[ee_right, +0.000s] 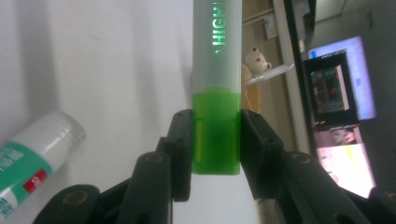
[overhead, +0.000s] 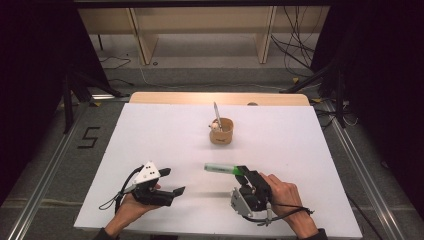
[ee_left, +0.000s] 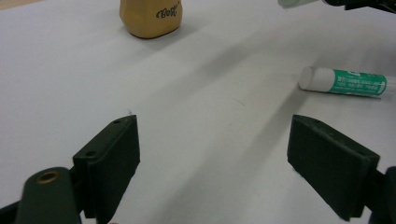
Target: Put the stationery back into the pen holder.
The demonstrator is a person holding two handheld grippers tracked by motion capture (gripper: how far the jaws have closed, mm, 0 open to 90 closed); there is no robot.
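The white table (overhead: pixel 165 135) spreads wide ahead of both grippers, bare across most of its surface, with a strip of pale wood showing along its far edge and dark floor beyond its side edges. Both hands work close to the near edge, so open room lies forward and to either side of them.

The left gripper (overhead: pixel 170 182), held in the person's left hand (overhead: pixel 131 207), has its jaws spread wide with nothing between them; bare table lies straight ahead of it. Forward of it and a little to its left stands the tan cup (ee_left: pixel 150 17), well apart, with a pen (overhead: pixel 217 114) and a small bear figure (ee_right: pixel 257 59) rising from it. Ahead to its right a green-and-white glue stick (ee_left: pixel 343 81) lies flat on the table.

The right gripper (ee_right: pixel 216 140), in the right hand (overhead: pixel 285 197), is clamped on the green cap end of a highlighter (ee_right: pixel 217 93), whose pale barrel runs forward out of the jaws, clear of the table. The glue stick lies just beside this gripper, on its left in the right gripper view.
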